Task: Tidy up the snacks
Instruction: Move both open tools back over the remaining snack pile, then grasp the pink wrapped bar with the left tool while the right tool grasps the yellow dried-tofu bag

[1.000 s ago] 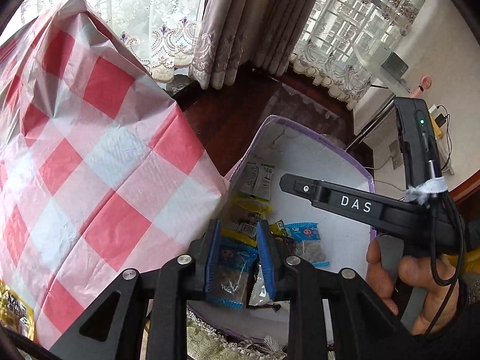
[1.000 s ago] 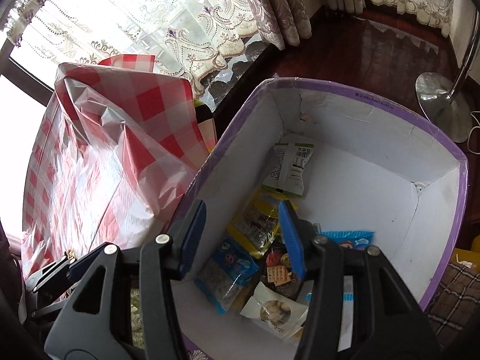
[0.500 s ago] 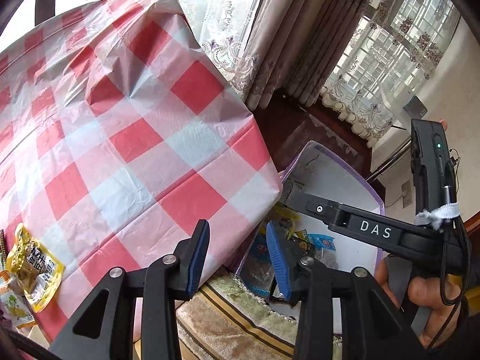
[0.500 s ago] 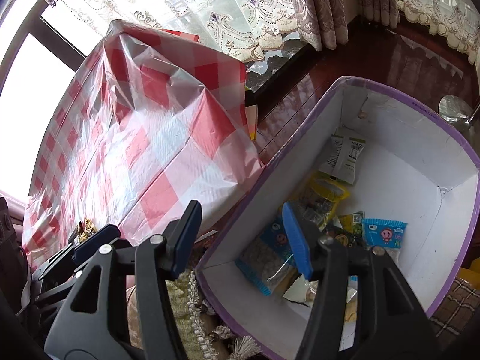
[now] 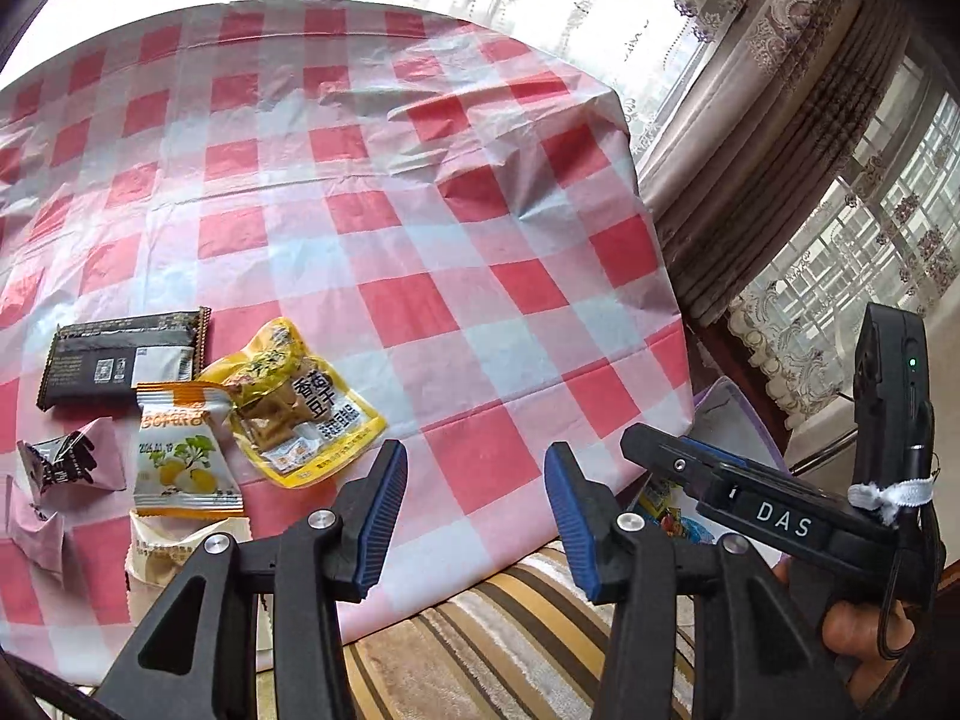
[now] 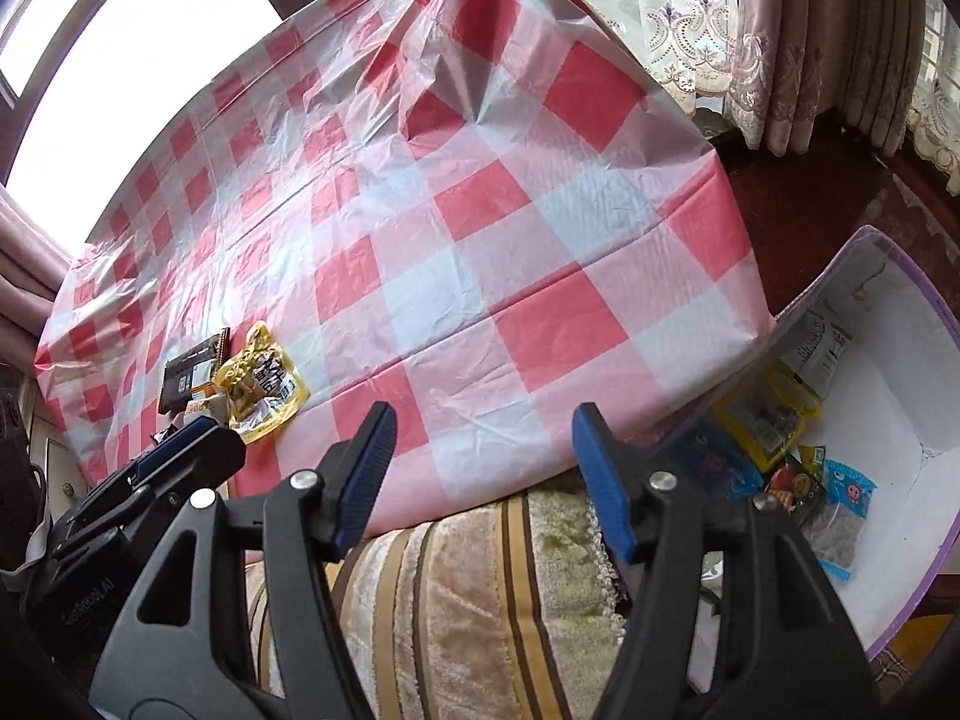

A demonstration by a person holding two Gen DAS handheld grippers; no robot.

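My left gripper (image 5: 474,510) hovers over the near edge of the red-checked table (image 5: 420,240); its jaws are opening and hold nothing. Just left of it lie a yellow snack packet (image 5: 300,414), an orange-and-white packet (image 5: 180,450), a black bar (image 5: 120,360) and a pink packet (image 5: 66,468). My right gripper (image 6: 483,468) is also opening and empty, above the cloth's hanging edge. To its right on the floor stands the purple-rimmed white box (image 6: 888,408) with several packets inside, among them a yellow one (image 6: 762,414) and a blue one (image 6: 849,489).
A striped plush cushion (image 6: 480,570) lies under both grippers at the table's front. Curtains (image 5: 780,150) and dark wooden floor (image 6: 810,210) sit beyond the table's right corner. The right gripper's body (image 5: 780,516) and a hand (image 5: 858,642) are close on my left gripper's right.
Both grippers swung from above the box to the table's near edge. The left one let go of a blue packet over the box, and both pairs of jaws widened.
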